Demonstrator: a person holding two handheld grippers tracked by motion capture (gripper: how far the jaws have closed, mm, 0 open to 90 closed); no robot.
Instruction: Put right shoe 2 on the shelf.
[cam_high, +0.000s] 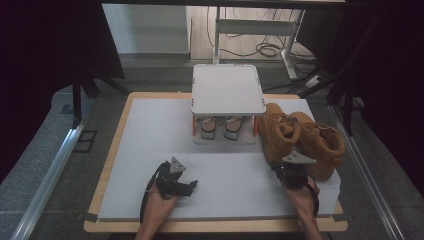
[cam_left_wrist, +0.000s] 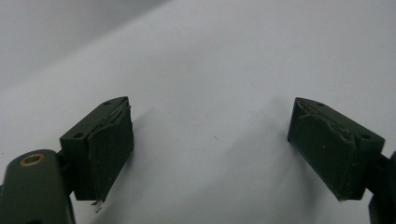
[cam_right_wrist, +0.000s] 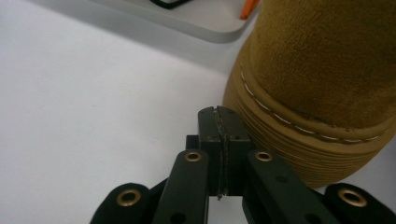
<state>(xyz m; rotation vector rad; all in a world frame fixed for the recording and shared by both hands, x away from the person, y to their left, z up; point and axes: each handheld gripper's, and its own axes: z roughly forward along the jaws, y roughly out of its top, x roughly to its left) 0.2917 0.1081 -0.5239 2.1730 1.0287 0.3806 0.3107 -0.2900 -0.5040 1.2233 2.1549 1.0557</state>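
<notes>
My right tool (cam_right_wrist: 219, 122) clenched empty just beside the near tan boot (cam_right_wrist: 322, 88), my left tool (cam_left_wrist: 210, 149) released (resting on the white surface (cam_high: 150, 130))

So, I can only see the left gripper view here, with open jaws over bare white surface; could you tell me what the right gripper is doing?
Observer: The right gripper is shut, empty, beside a tan boot.
Operator: Is it touching the boot?
Observer: I cannot tell; its tips sit close against the ribbed sole edge.
Operator: Thanks, is there just one boot?
Observer: No, a second boot lies next to it, right of a small shelf with shoes underneath.
</notes>
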